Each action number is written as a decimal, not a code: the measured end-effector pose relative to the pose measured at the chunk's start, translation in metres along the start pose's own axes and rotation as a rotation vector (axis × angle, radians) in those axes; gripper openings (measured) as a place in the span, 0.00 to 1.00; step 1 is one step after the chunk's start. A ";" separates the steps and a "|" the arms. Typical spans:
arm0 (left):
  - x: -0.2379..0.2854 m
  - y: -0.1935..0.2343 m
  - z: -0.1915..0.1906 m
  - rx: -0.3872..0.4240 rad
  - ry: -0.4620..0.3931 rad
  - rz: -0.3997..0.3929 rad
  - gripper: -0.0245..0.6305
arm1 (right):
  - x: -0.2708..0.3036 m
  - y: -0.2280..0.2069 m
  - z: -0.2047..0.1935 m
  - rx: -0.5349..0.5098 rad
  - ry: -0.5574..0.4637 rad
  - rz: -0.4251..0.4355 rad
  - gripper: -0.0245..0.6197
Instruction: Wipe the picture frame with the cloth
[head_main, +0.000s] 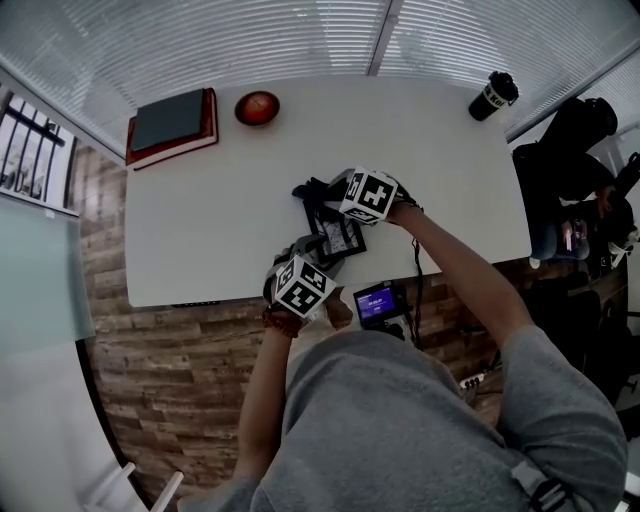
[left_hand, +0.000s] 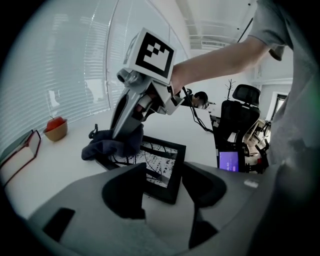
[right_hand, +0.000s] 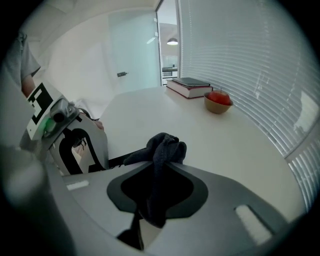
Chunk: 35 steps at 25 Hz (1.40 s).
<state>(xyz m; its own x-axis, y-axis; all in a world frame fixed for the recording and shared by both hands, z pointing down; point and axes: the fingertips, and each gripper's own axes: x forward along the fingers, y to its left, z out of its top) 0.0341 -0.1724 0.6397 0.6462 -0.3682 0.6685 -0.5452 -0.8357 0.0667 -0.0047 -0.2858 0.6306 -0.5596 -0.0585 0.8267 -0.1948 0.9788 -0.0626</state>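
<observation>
A black picture frame (head_main: 340, 238) lies flat near the table's front edge, and its print of dark branches (left_hand: 159, 164) faces up. My left gripper (left_hand: 164, 185) straddles the frame's near corner, with one jaw against each side of it. My right gripper (right_hand: 157, 185) is shut on a dark cloth (right_hand: 162, 150) that bunches out beyond its jaws. Seen from the left gripper view, the cloth (left_hand: 112, 145) rests on the frame's far left corner with the right gripper (left_hand: 125, 135) pointing down onto it. From the head view, the right gripper (head_main: 335, 200) is behind the frame and the left gripper (head_main: 318, 262) is in front.
Two stacked books (head_main: 172, 122) and a bowl holding a red fruit (head_main: 257, 107) sit at the table's far left. A black cup (head_main: 493, 95) stands at the far right corner. A small lit screen (head_main: 378, 302) is below the table's front edge. Office chairs (head_main: 570, 160) stand at the right.
</observation>
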 end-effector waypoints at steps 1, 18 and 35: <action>0.000 0.000 0.000 -0.003 0.000 0.001 0.38 | -0.002 -0.002 -0.004 0.022 -0.001 0.002 0.16; 0.000 0.000 0.002 -0.036 -0.035 0.010 0.37 | -0.020 0.022 -0.037 0.277 -0.106 0.070 0.15; 0.000 0.001 0.002 -0.039 -0.040 0.008 0.37 | -0.030 0.067 -0.055 0.312 -0.132 0.090 0.15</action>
<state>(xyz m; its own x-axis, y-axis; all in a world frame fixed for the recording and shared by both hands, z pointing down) 0.0350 -0.1741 0.6381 0.6623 -0.3914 0.6388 -0.5704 -0.8163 0.0913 0.0435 -0.2080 0.6327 -0.6814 -0.0195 0.7317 -0.3654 0.8752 -0.3170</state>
